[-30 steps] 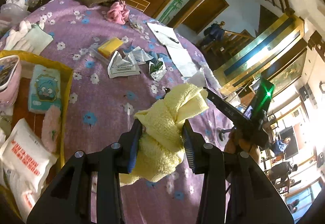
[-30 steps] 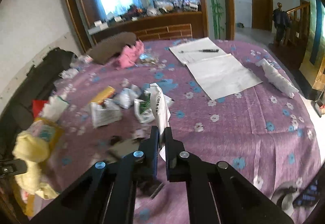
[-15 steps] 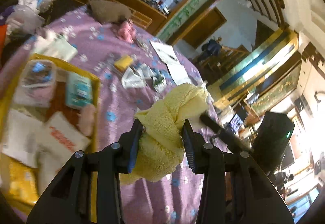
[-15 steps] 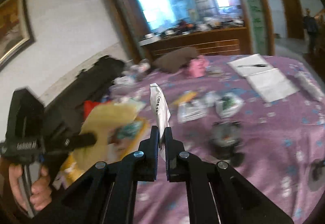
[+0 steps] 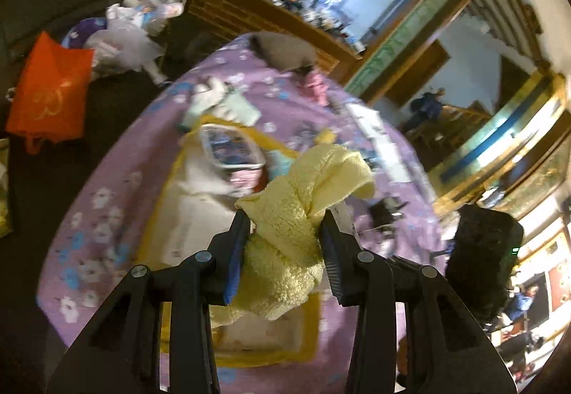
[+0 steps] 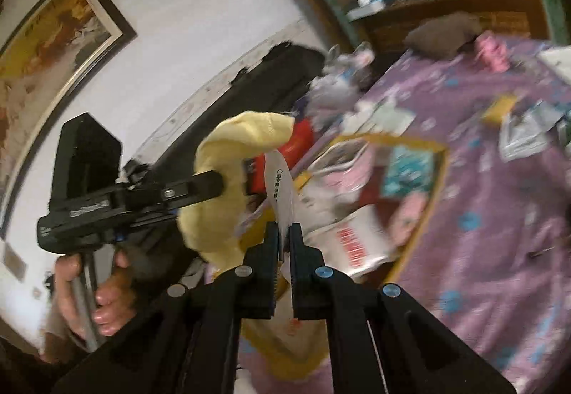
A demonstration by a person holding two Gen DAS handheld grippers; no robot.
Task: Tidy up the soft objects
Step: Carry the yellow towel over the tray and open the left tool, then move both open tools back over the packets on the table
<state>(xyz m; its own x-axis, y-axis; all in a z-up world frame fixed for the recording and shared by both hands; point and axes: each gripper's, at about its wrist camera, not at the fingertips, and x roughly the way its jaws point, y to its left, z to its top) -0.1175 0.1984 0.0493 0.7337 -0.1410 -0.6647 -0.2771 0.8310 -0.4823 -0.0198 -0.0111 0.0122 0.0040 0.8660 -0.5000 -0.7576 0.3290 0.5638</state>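
Note:
My left gripper (image 5: 283, 221) is shut on a bunched yellow towel (image 5: 296, 215), which hangs above the yellow tray (image 5: 153, 215) on the purple flowered table. The right wrist view shows the same towel (image 6: 228, 180) held out from the left by the left gripper (image 6: 217, 185), a hand on its handle. My right gripper (image 6: 283, 233) is shut on a thin white packet (image 6: 282, 187) with dark print that stands up between its jaws, close beside the towel and over the tray (image 6: 433, 194). Several soft packs lie in the tray.
A grey cushion (image 5: 285, 49) and a pink cloth (image 5: 316, 87) lie at the table's far edge by a wooden sideboard. An orange bag (image 5: 50, 94) and white plastic bags (image 5: 125, 37) sit on a dark seat to the left. Loose packets (image 6: 524, 133) lie on the table.
Both grippers have swung left across the table to above the yellow tray. Each has kept its grip, the left on the towel, the right on the white packet.

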